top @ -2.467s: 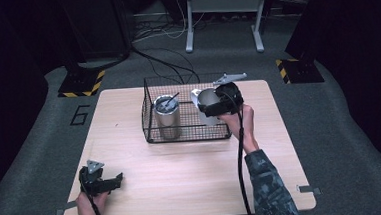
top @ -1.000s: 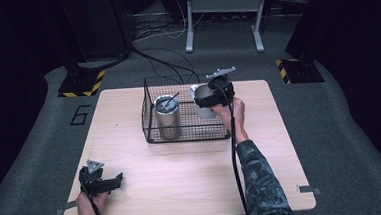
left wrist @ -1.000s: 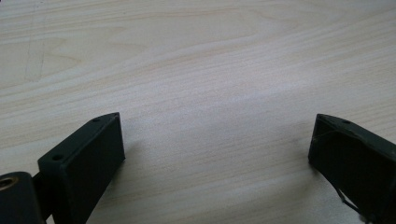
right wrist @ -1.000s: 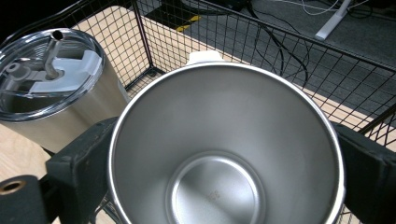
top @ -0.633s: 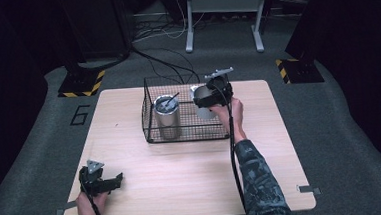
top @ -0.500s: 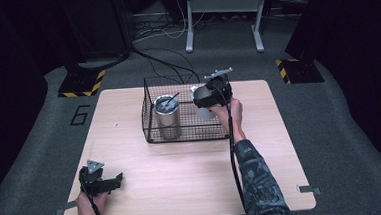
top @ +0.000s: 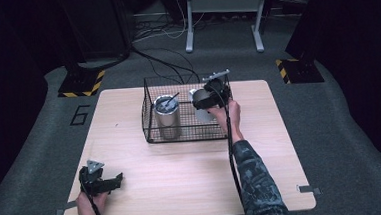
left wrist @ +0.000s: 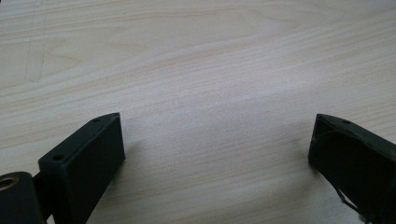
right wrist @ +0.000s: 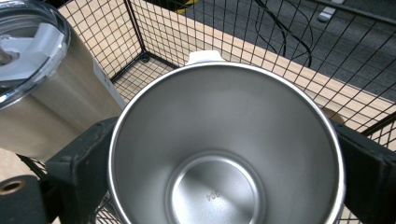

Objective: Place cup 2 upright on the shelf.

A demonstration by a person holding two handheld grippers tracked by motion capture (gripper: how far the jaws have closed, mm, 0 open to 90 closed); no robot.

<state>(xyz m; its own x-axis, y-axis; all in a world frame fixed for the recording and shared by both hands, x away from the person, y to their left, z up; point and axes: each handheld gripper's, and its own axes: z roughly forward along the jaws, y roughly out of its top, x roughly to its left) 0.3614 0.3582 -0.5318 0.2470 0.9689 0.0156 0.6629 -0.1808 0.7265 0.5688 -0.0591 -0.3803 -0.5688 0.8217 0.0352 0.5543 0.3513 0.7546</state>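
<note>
Now the right gripper (top: pixel 204 100) has its jaws clamped on both sides of a round, shiny steel cup (right wrist: pixel 226 149), held over the black wire basket (top: pixel 152 125) beside a lidded steel tumbler (top: pixel 167 116). Left gripper (top: pixel 105 182) rests on the pale wooden table (top: pixel 182 168), jaws wide apart.
</note>
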